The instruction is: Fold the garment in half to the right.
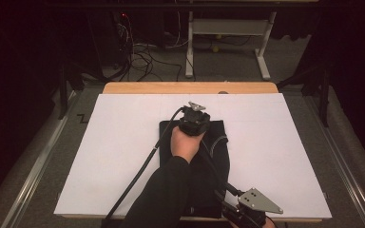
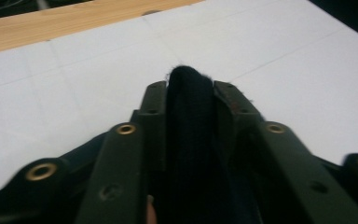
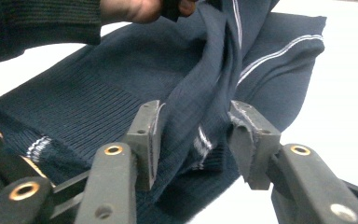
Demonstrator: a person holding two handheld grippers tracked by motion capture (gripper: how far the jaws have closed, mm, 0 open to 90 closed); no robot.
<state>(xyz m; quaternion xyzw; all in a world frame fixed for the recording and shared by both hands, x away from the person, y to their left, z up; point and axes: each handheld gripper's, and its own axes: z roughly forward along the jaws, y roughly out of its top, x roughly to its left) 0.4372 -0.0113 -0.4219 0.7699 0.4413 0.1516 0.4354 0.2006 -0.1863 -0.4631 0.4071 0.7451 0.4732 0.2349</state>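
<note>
A dark navy knitted sweater (image 1: 216, 156) with thin white stripes lies folded on the white sheet (image 1: 123, 142) at the table's middle. My left gripper (image 1: 195, 116) sits at the sweater's far edge, a hand around it. In the left gripper view a thick fold of the dark fabric (image 2: 189, 121) fills the gap between the jaws of that gripper (image 2: 189, 86) and touches both pads. My right gripper (image 1: 233, 197) is at the sweater's near right corner. In the right gripper view its jaws (image 3: 193, 121) stand apart around a raised fold of the sweater (image 3: 121, 79), which hangs loosely between them.
The white sheet covers most of the wooden table (image 1: 190, 88), with bare room left and right of the sweater. Cables (image 1: 138, 171) trail from the grippers toward the near edge. Behind the table stand a white desk frame (image 1: 228, 28) and floor cables.
</note>
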